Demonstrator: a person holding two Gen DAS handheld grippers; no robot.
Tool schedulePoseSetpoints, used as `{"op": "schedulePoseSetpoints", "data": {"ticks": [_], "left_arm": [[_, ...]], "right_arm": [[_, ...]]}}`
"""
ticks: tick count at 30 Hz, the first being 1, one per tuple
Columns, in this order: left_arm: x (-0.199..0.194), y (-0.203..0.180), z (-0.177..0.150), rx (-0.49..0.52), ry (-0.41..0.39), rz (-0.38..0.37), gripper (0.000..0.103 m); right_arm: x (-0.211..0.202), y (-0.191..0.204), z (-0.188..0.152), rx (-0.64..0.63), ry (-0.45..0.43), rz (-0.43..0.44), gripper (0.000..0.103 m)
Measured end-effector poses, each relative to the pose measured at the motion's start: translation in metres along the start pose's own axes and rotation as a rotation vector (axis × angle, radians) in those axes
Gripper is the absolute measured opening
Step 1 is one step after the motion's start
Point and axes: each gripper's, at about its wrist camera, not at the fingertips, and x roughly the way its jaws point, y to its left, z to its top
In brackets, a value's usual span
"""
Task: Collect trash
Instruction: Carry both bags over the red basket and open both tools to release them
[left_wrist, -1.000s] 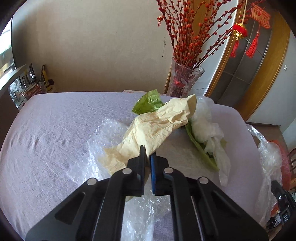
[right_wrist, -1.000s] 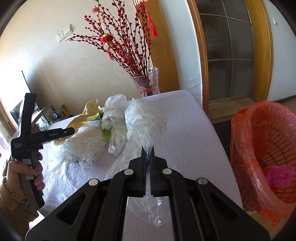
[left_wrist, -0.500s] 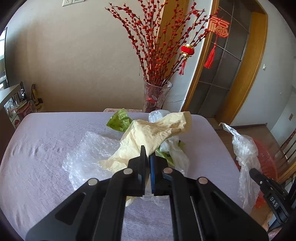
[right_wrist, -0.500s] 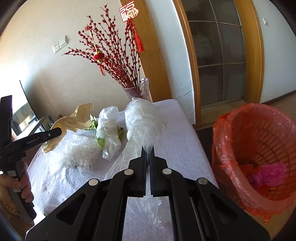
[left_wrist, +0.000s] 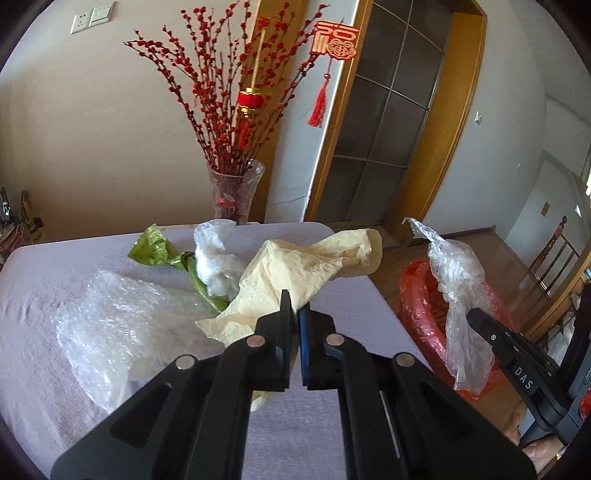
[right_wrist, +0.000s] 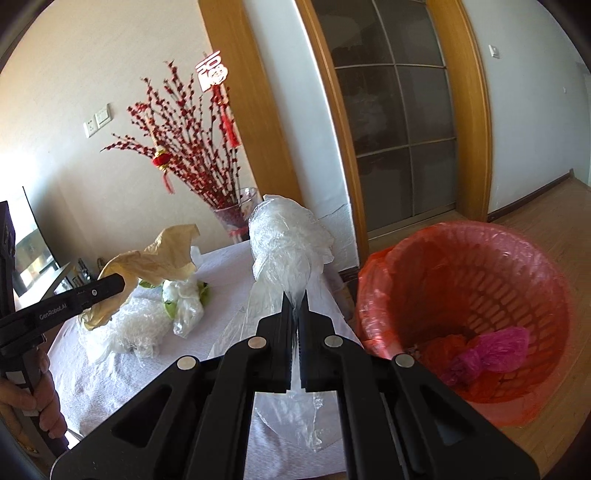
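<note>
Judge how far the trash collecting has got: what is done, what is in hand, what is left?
Done: pink and red scraps already lie in the lined basket. In hand: the right gripper is shut on a clear plastic bag, the left gripper on cream paper; neither is over the basket. Left on the table: bubble wrap, green wrapper, white plastic.

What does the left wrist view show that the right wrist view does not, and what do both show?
Only the left wrist view: the green wrapper laid out on the table, and a wooden chair at far right.

Only the right wrist view: the inside of the bin, with pink trash at the bottom.

Both: the left gripper shut on the cream paper, the right gripper shut on the clear bag, the bubble wrap, the vase and the door.
</note>
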Motion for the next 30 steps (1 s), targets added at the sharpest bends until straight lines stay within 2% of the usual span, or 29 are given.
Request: {"op": "schedulePoseSetpoints", "data": {"ticks": [16,30], "left_arm": [[0.033,-0.092,-0.01,0.086,0.042,-0.16,0.006],[0.082,-0.163,-0.011,0.131,0.099,-0.302,0.006]], "right_arm": [[-0.033,-0.066,0.005,0.096,-0.077,-0.137,0.003],[-0.046,-0.125,0.01,0.165,-0.106,-0.254,0.003]]}}
